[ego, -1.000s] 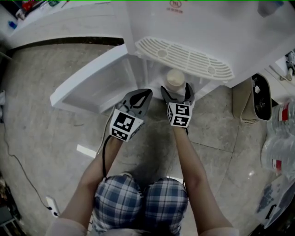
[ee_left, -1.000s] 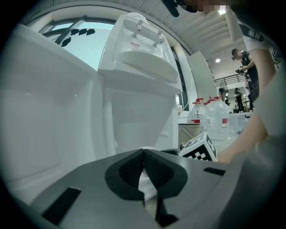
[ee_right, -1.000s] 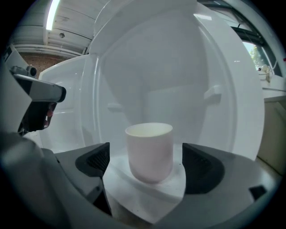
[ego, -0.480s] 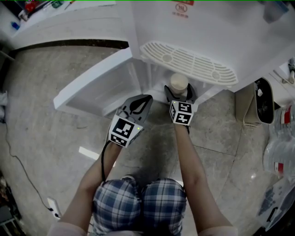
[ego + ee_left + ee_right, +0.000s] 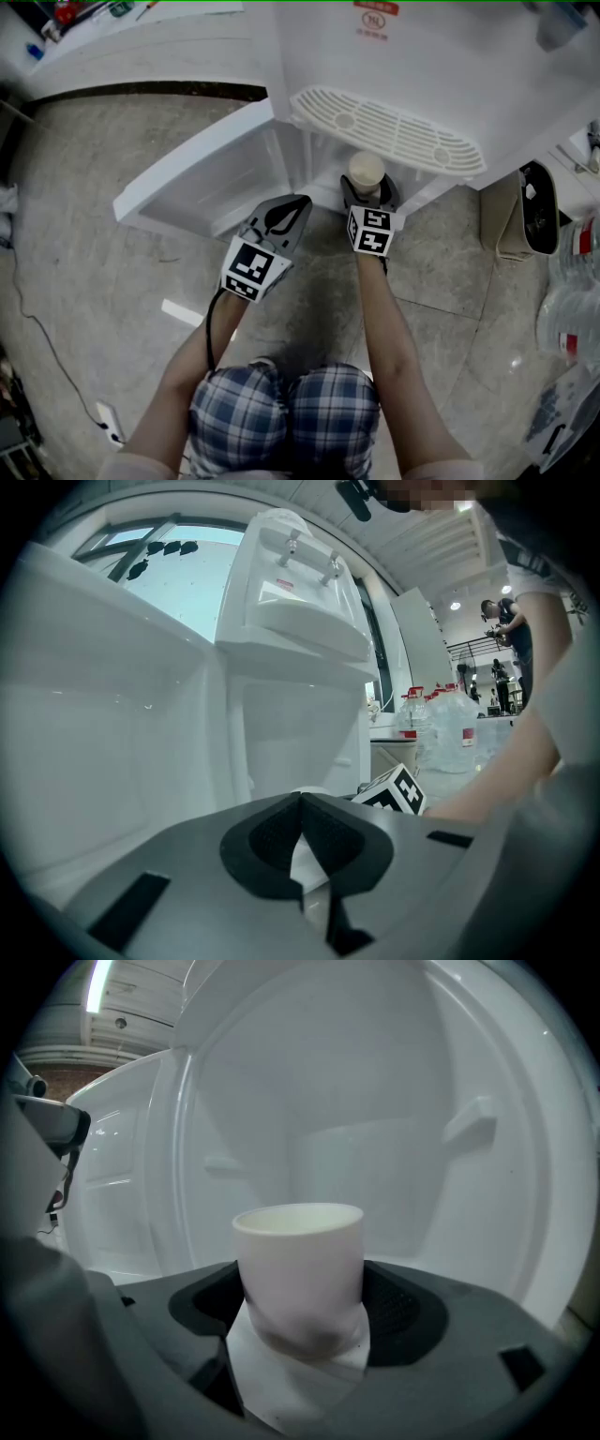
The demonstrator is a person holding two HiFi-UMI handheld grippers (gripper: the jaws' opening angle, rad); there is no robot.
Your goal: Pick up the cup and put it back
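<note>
A white cup stands upright in the low open compartment of a white water dispenser. My right gripper reaches into that compartment, and its jaws have just been closing around the cup. In the right gripper view the cup fills the gap, and both dark pads lie against its sides. My left gripper hovers to the left of it, just outside the compartment, shut on nothing. In the left gripper view its jaws meet at the tips.
The compartment's door swings open to the left. The ribbed drip tray overhangs the cup. A dark-topped bin and large water bottles stand at the right. A cable and power strip lie on the floor at left.
The right gripper's jaws have drawn in from wide open onto the cup's sides. The left gripper has stayed in place.
</note>
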